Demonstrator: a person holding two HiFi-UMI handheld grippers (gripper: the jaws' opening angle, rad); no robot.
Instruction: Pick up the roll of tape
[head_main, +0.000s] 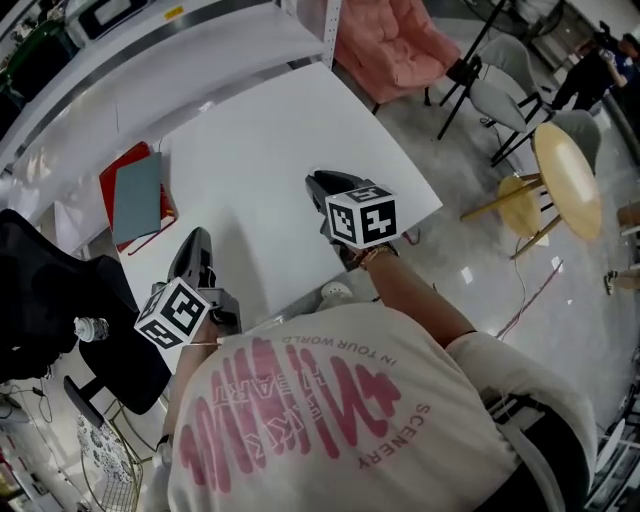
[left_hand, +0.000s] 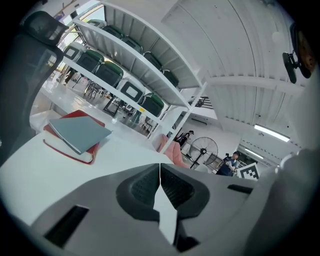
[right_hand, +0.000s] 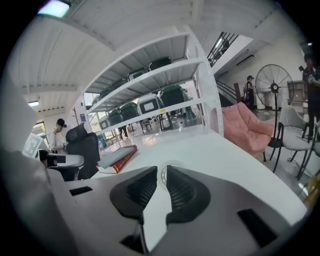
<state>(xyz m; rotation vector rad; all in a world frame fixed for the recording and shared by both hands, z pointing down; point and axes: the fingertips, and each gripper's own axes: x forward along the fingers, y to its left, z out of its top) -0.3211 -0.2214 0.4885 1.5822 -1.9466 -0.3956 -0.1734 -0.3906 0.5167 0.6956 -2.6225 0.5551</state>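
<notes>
Pinching the roll of tape (right_hand: 162, 176) between its two pads, the right gripper (right_hand: 161, 169) is over the white table (head_main: 250, 150). Its jaws stand only a little apart, and the clear ring of the roll sits in the narrow gap at their tips. In the head view the roll itself cannot be made out, because the gripper body and its marker cube cover that place. The left gripper (left_hand: 160, 167) has its jaws pressed together, tip against tip, and nothing is between them. It is over the near left part of the table, well apart from the right one.

The table top is plain white. Near its left edge lies a red book (head_main: 122, 160) with a grey notebook (head_main: 137, 195) on top of it, well apart from both grippers. Behind the table stands a white shelving rack (right_hand: 150, 65), and its boards carry dark green cases (right_hand: 172, 95). To the right of the table there is a pink armchair (head_main: 395, 45), then a white chair on black legs (head_main: 500, 100) and a small round wooden table (head_main: 568, 180). The floor (head_main: 470, 260) is grey and glossy. At the left of the table is a black office chair (head_main: 50, 290), with a small clear bottle (head_main: 90, 328) just beside it. A standing fan (right_hand: 274, 85) shows far behind in the right gripper view.
</notes>
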